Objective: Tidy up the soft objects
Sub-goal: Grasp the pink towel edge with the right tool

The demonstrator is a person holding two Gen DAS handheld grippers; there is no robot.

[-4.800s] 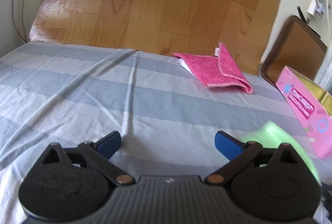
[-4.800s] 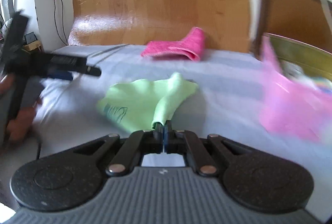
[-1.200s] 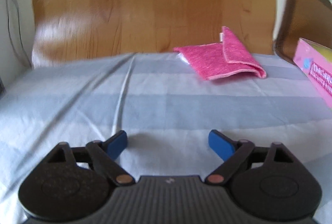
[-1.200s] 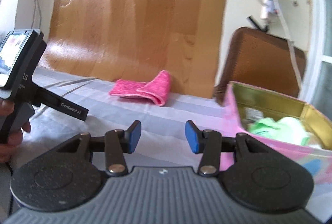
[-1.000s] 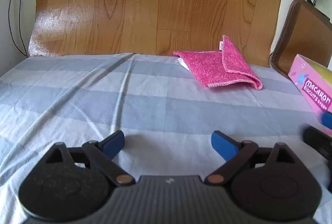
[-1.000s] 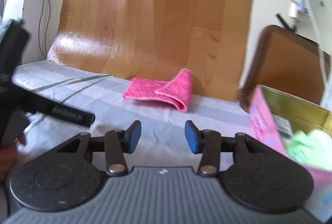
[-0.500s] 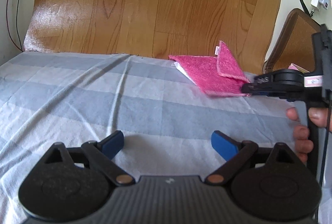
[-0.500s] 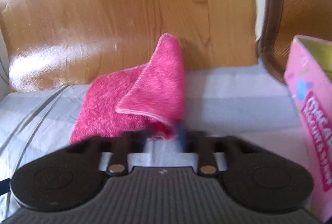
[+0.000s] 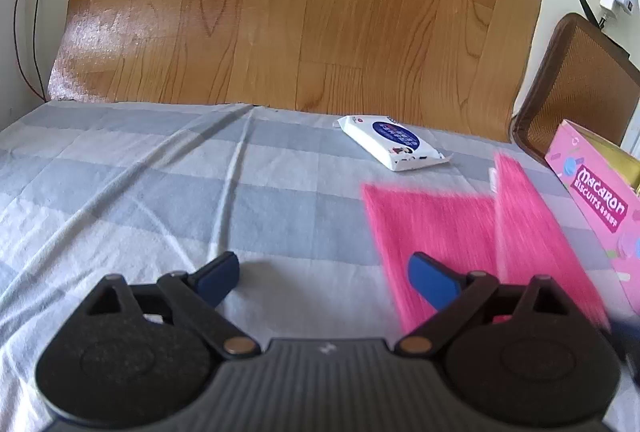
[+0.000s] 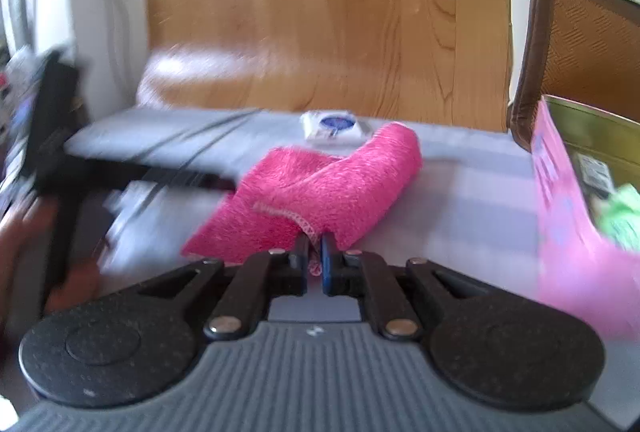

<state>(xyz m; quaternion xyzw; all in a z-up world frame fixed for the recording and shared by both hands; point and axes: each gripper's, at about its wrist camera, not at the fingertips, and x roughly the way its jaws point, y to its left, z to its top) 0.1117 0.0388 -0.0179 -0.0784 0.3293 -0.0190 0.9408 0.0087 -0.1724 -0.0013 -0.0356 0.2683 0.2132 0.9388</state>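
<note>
While right gripper [image 10: 315, 252] pinches one pink towel [image 10: 320, 187], left gripper [image 9: 326, 278] wide, empty, one wipes pack [image 9: 394, 141].

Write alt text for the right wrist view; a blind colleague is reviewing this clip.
The right gripper is shut on the edge of a folded bright pink terry cloth above a grey-striped sheet. Behind it lies a white wipes packet with a blue label; at right, an open pink biscuit box holds a crumpled green cloth.
</note>
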